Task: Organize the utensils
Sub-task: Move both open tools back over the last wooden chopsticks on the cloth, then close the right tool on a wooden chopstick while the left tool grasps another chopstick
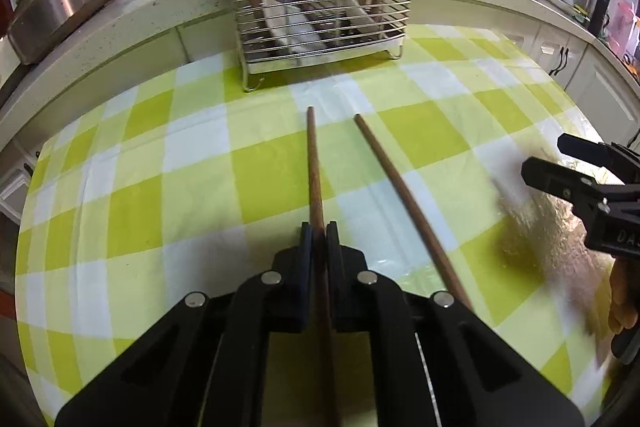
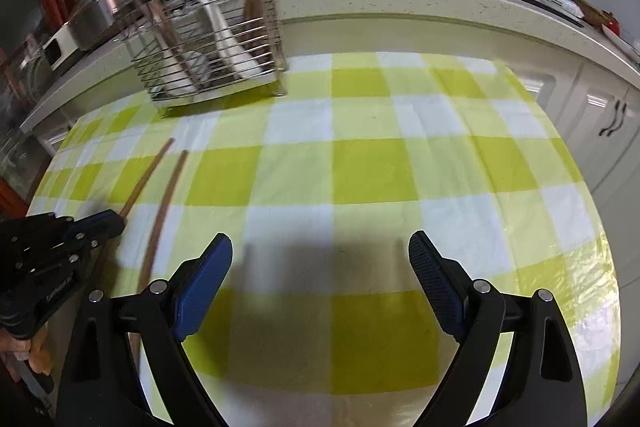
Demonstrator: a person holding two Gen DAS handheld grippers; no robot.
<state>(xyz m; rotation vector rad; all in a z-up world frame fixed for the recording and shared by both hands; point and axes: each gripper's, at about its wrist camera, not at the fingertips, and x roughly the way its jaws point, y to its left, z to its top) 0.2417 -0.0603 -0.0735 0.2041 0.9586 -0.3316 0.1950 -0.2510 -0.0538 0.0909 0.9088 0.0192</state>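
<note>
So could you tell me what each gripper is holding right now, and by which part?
The left gripper is shut on one chopstick, partway along its shaft. The right gripper is open and holds nothing.

Left gripper [image 1: 319, 239] closed to a narrow slit, blue pads pinching a brown chopstick [image 1: 314, 163] that runs forward between them, pointed straight ahead and low over the tabletop [image 1: 200, 187]. Right gripper [image 2: 320, 267] spread wide, nothing between its blue pads, angled down toward the tabletop. Seen from the left wrist view, right gripper off to the right side, apart from the left one. Bare fingers [image 1: 620, 303] of the holding hand visible just beneath it.
</note>
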